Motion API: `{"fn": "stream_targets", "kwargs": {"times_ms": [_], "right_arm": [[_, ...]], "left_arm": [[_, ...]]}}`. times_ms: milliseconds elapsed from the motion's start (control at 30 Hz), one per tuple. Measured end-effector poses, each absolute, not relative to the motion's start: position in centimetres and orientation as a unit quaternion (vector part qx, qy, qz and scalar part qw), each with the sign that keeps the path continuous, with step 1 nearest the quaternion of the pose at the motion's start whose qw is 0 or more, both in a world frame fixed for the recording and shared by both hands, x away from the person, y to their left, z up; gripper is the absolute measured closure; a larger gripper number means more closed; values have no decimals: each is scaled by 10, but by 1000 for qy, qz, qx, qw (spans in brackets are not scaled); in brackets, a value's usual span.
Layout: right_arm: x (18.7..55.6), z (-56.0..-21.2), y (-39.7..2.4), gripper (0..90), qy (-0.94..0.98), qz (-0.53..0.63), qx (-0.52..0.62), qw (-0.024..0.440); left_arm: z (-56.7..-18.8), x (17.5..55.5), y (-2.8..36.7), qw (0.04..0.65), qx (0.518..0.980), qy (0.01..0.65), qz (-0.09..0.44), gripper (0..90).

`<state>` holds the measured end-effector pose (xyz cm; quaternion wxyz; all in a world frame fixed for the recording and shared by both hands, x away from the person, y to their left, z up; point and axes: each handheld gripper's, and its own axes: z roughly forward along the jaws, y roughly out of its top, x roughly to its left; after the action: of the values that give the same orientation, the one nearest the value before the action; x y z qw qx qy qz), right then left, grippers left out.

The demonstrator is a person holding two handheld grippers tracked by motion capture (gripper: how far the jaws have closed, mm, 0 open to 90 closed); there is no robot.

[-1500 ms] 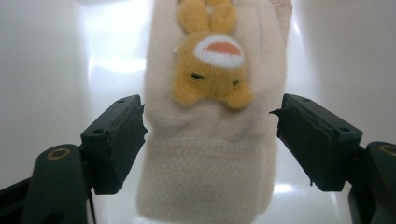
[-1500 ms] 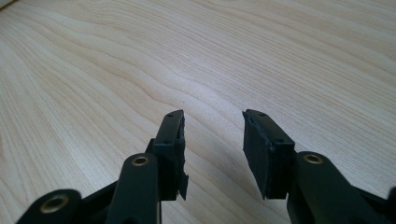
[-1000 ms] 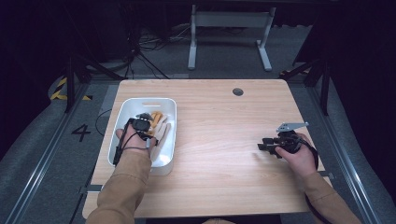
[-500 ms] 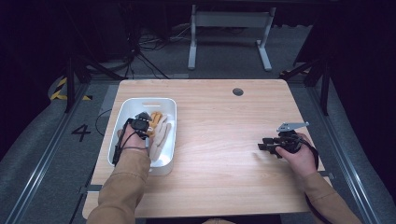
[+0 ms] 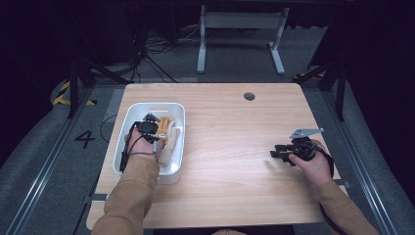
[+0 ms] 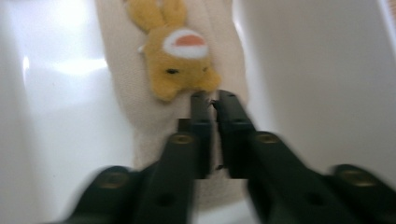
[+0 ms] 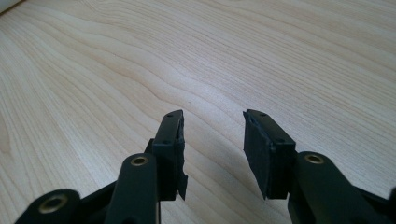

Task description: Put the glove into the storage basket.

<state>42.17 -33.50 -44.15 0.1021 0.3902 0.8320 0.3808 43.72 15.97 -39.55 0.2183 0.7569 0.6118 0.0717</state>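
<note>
In the bin (image 5: 128, 122), the left gripper (image 6: 214, 99), its jaws nearly shut after just reopening, pinches the sock (image 6: 140, 93), whose length runs straight ahead; the right gripper (image 7: 212, 123) gapes empty, well apart.

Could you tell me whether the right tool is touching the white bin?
Apart. The high view shows the right tool over bare table, with a wide stretch of wood between it and the white bin.

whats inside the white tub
A cream cloth with a yellow bunny patch, and the left gripper over it. Anything under the cloth is hidden.
</note>
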Motion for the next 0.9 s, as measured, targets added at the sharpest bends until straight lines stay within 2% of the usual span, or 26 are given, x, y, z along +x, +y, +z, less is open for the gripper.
{"fn": "stream_targets", "kwargs": {"times_ms": [33,333,667,900], "right_arm": [[422,-442,-335,585,831,382,391,102],[421,-439,-337,583,830,384,391,106],[418,-439,-337,574,831,380,390,108],[414,-439,-338,564,833,383,386,105]], "left_arm": [[-396,437,160,214,759,611,74,617],[-377,423,157,250,766,586,85,554],[-350,385,133,307,797,511,97,514],[-349,369,111,335,819,458,84,472]]}}
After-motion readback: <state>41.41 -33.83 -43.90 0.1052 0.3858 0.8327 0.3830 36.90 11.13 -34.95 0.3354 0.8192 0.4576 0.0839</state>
